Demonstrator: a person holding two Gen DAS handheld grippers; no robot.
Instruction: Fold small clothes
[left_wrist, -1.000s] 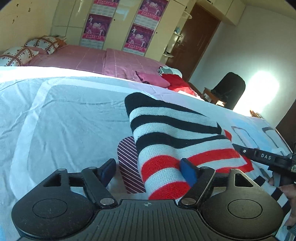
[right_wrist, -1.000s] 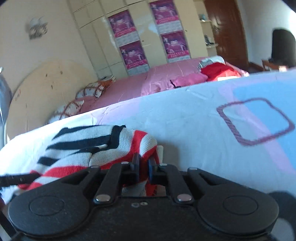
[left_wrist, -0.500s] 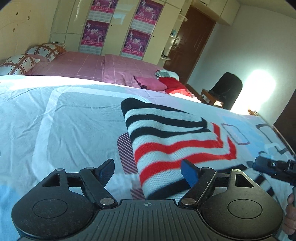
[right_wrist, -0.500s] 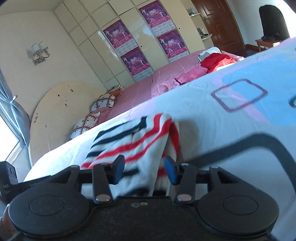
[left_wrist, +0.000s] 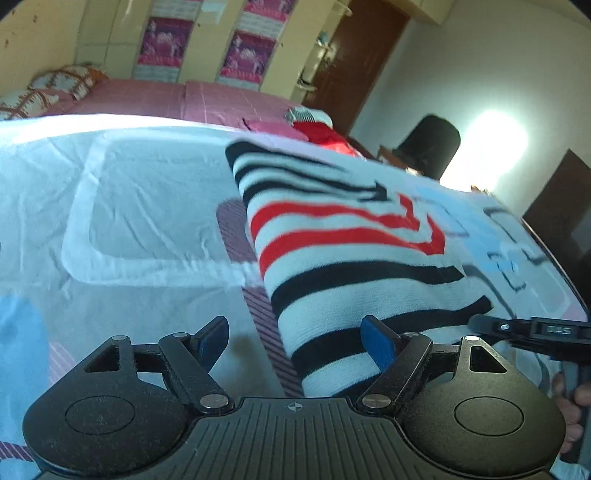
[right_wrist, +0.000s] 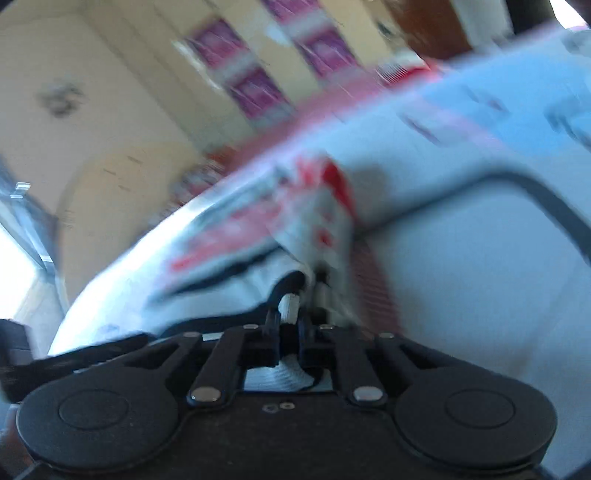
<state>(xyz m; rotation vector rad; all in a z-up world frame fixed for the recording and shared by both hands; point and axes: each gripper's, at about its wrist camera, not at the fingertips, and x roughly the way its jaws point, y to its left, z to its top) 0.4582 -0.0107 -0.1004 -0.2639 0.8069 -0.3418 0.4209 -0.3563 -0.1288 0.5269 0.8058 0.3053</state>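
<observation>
A pale blue bedsheet (left_wrist: 122, 206) printed with rounded rectangles covers the near bed; two patterned pillows (left_wrist: 48, 88) sit at the head of the pink bed (left_wrist: 155, 99) behind it. The left gripper (left_wrist: 295, 341) hangs released, its two blue fingertips (left_wrist: 378, 343) spread wide, one on each side of the near edge of one striped sweater (left_wrist: 343, 254), which lies folded on the sheet in black, red and white bands. At the far right, the right gripper (right_wrist: 288, 325) is clenched on a white fold of that sweater's edge. Two pink posters (left_wrist: 162, 40) hang on the wardrobe doors; one black chair (left_wrist: 430, 144) stands beside the dark door.
</observation>
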